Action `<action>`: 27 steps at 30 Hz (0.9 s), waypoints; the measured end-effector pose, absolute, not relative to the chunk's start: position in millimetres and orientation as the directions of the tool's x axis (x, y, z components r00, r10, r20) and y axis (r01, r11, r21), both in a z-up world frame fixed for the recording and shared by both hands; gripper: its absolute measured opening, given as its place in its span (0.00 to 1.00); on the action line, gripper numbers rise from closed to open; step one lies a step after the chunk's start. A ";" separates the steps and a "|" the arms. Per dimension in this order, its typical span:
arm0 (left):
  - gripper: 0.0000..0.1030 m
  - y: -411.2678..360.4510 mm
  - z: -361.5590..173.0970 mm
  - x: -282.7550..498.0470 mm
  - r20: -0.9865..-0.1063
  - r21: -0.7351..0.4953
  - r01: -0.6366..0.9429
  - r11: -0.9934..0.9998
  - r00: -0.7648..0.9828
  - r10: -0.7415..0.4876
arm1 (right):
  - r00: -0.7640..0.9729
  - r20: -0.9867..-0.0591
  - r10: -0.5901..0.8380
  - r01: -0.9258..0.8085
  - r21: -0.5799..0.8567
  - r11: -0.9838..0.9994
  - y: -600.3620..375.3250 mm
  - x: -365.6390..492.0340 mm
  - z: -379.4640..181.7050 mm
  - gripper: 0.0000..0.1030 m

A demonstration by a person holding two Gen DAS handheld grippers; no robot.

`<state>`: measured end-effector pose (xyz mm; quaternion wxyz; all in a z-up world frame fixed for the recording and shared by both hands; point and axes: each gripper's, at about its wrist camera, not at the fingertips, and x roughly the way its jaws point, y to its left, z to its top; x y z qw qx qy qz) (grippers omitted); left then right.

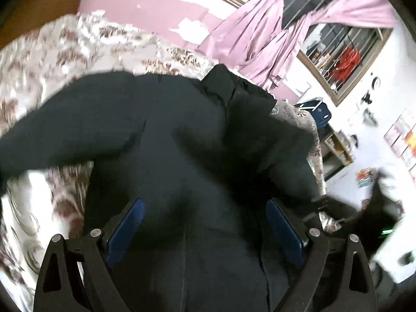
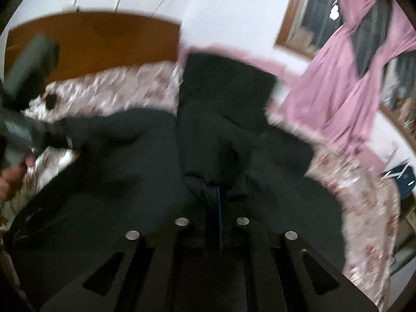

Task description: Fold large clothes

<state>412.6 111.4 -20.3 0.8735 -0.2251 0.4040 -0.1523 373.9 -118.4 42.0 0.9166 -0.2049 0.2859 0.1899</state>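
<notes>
A large black jacket [image 1: 169,135] lies spread on a floral bedspread [image 1: 65,52], one sleeve stretched to the left. My left gripper [image 1: 205,208] is open just above the jacket's body, its blue pads [image 1: 124,231] wide apart and holding nothing. In the right wrist view the jacket [image 2: 130,169] fills the middle. My right gripper [image 2: 217,195] is shut on a bunched fold of the black jacket and lifts it. The other gripper [image 2: 28,119] shows at the far left by the sleeve end.
A wooden headboard [image 2: 98,36] stands behind the bed. Pink curtains [image 1: 273,33] hang over a barred window at the right. A blue bag [image 1: 318,111] and a shelf sit past the bed's right edge [image 1: 316,140]. Both views are motion-blurred.
</notes>
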 end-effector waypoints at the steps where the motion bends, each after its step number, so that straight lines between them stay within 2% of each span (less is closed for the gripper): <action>1: 0.92 113.9 -27.5 410.4 -0.629 -0.536 0.091 0.839 0.620 -0.469 | 0.712 -0.655 0.254 -0.497 -0.214 0.841 -117.5 370.5 25.5 0.16; 2: 0.92 114.2 -35.9 408.8 -0.626 -0.554 0.096 0.827 0.606 -0.490 | 0.666 -0.694 0.272 -0.517 -0.166 0.840 -116.2 372.3 13.3 0.27; 3: 0.92 113.7 -44.7 408.1 -0.627 -0.571 0.098 0.815 0.588 -0.511 | 0.626 -0.723 0.292 -0.529 -0.118 0.841 -116.4 370.5 3.0 0.43; 5: 0.92 113.1 -57.6 410.3 -0.631 -0.598 0.098 0.795 0.553 -0.543 | 0.571 -0.749 0.336 -0.544 -0.039 0.838 -121.4 356.9 -14.7 0.59; 8: 0.92 105.3 -73.7 416.5 -0.633 -0.637 0.074 0.767 0.517 -0.576 | 0.568 -0.750 0.340 -0.565 -0.054 0.824 -131.0 330.3 -25.2 0.64; 12: 0.91 89.1 -79.8 424.8 -0.643 -0.636 0.058 0.769 0.511 -0.571 | 0.568 -0.764 0.306 -0.545 -0.070 0.836 -168.3 307.9 -28.7 0.65; 14: 0.63 77.6 -75.8 430.2 -0.672 -0.586 0.052 0.809 0.527 -0.520 | 0.574 -0.768 0.284 -0.513 -0.067 0.856 -191.6 303.8 -31.3 0.65; 15: 0.38 72.1 -74.8 432.8 -0.696 -0.549 0.046 0.834 0.527 -0.487 | 0.579 -0.769 0.271 -0.490 -0.063 0.870 -199.5 300.8 -31.4 0.65; 16: 0.20 66.3 -73.4 437.0 -0.737 -0.484 0.025 0.875 0.527 -0.423 | 0.584 -0.768 0.262 -0.475 -0.062 0.878 -204.5 303.3 -28.9 0.65; 18: 0.06 57.3 -70.1 443.4 -0.762 -0.402 0.021 0.915 0.546 -0.348 | 0.610 -0.755 0.241 -0.428 -0.058 0.902 -222.7 296.4 -25.6 0.65; 21: 0.03 50.8 -47.0 445.1 -0.709 -0.332 0.060 0.941 0.642 -0.291 | 0.665 -0.719 0.204 -0.358 -0.067 0.932 -247.8 295.1 -13.9 0.65; 23: 0.03 44.6 -24.6 443.5 -0.667 -0.243 0.069 0.967 0.713 -0.218 | 0.720 -0.669 0.184 -0.298 -0.058 0.953 -265.5 292.5 -0.8 0.65; 27: 0.03 45.9 7.6 450.9 -0.599 -0.140 0.010 0.990 0.796 -0.093 | 0.803 -0.585 0.116 -0.158 -0.022 0.987 -294.9 304.9 20.3 0.65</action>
